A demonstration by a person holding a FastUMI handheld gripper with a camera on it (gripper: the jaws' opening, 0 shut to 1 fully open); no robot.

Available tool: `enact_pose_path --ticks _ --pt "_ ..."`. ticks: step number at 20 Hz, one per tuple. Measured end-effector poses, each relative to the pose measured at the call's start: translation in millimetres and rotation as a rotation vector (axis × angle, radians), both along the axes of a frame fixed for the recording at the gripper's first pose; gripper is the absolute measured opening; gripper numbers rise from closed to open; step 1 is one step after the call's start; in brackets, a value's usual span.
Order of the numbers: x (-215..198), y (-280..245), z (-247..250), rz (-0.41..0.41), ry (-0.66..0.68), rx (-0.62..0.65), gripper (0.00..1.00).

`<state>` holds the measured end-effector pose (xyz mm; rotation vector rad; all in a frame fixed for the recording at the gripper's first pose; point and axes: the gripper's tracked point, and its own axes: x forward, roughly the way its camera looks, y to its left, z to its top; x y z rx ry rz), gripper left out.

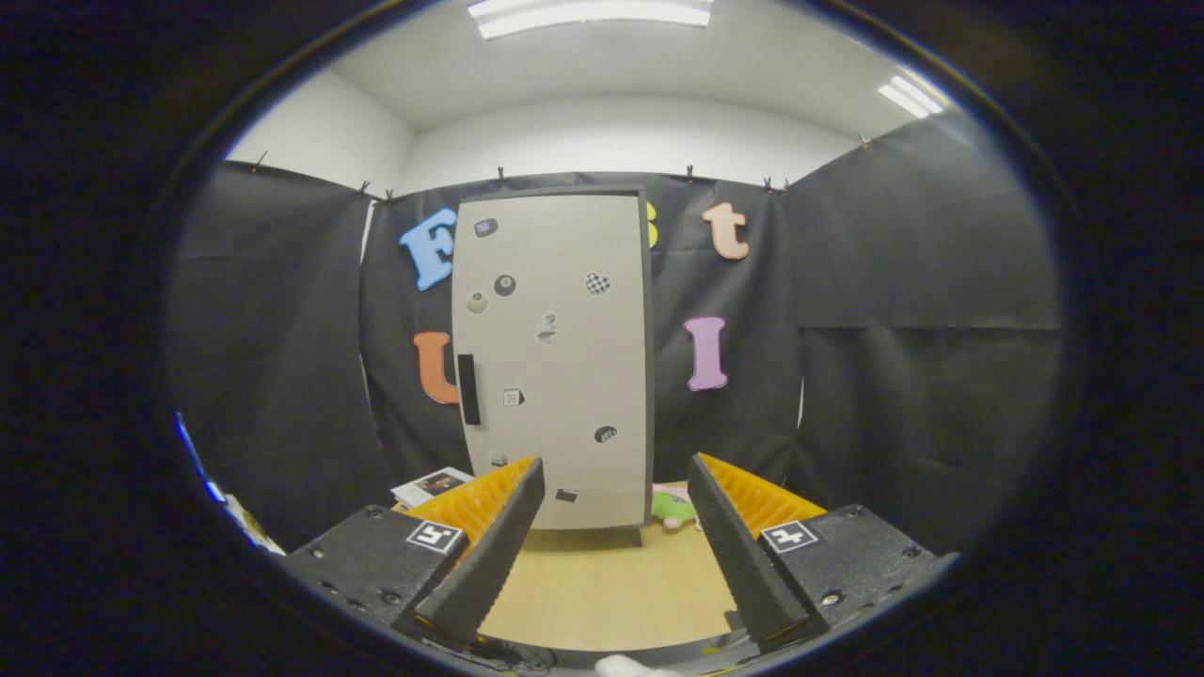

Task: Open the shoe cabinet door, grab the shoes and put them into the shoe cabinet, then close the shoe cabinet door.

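The shoe cabinet (555,357) stands upright on the wooden table beyond the fingers, its pale door shut and dotted with several small stickers. A dark vertical handle (467,389) runs along the door's left edge. My gripper (616,489) is open and holds nothing, its two fingers spread wide and pointing at the lower part of the door from some distance back. A pink and green item (674,506) lies on the table just right of the cabinet's base; I cannot tell what it is.
The wooden table (602,583) stretches between the fingers up to the cabinet. A booklet (428,486) lies on the table left of the cabinet, beyond the left finger. Black cloth walls close in the booth on three sides.
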<state>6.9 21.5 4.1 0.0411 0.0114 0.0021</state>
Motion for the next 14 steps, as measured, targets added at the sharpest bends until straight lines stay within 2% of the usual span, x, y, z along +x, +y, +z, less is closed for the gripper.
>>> enact_pose_path --ticks 14 --pt "-0.4 -1.9 -5.5 0.011 0.015 -0.018 1.00"
